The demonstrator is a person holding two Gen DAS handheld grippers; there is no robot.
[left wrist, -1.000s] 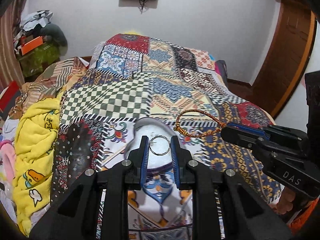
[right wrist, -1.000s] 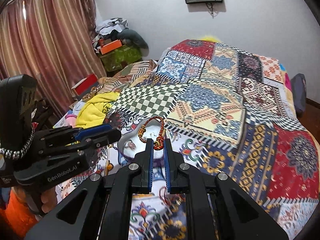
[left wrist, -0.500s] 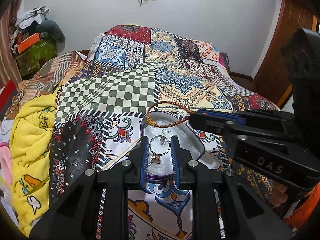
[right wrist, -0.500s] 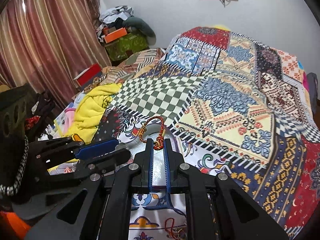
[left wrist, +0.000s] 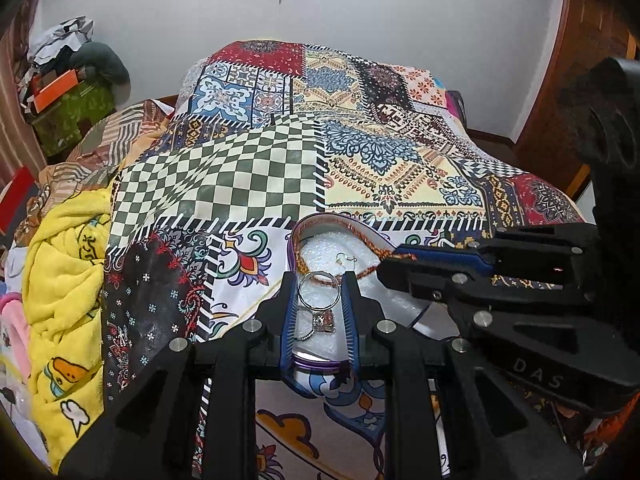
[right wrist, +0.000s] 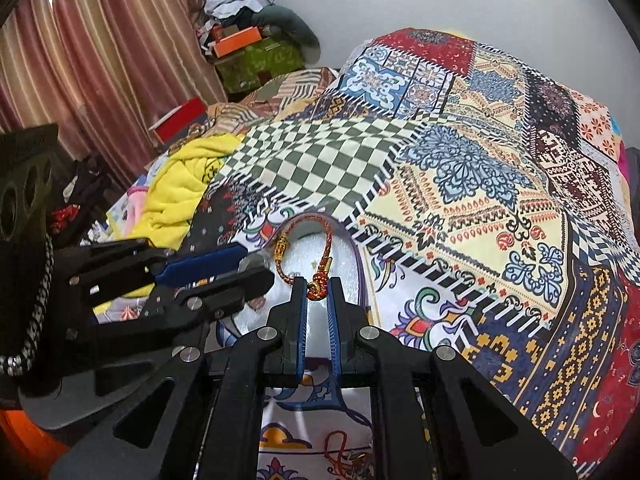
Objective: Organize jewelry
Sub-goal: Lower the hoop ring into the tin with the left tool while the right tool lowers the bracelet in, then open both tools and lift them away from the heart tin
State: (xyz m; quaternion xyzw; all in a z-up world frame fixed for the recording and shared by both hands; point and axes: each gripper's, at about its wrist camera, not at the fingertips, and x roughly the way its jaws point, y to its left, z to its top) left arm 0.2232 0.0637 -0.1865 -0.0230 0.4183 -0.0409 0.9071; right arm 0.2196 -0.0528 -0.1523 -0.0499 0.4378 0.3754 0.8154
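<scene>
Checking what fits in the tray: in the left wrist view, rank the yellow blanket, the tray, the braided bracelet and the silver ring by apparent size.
1. yellow blanket
2. tray
3. braided bracelet, partly hidden
4. silver ring, smallest despite being nearest

left gripper (left wrist: 319, 288): black frame, blue ribbed pads, silver screws | right gripper (right wrist: 318, 292): same build, white "DAS" marking on its side

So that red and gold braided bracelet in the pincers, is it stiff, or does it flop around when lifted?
Probably semi-stiff: the braided bracelet, pinched at its knot by the right gripper, keeps an open loop rather than collapsing. It looks light, being thin cord with small gold beads. It likely won't slip, since the knot gives the pads something to bite.
</scene>
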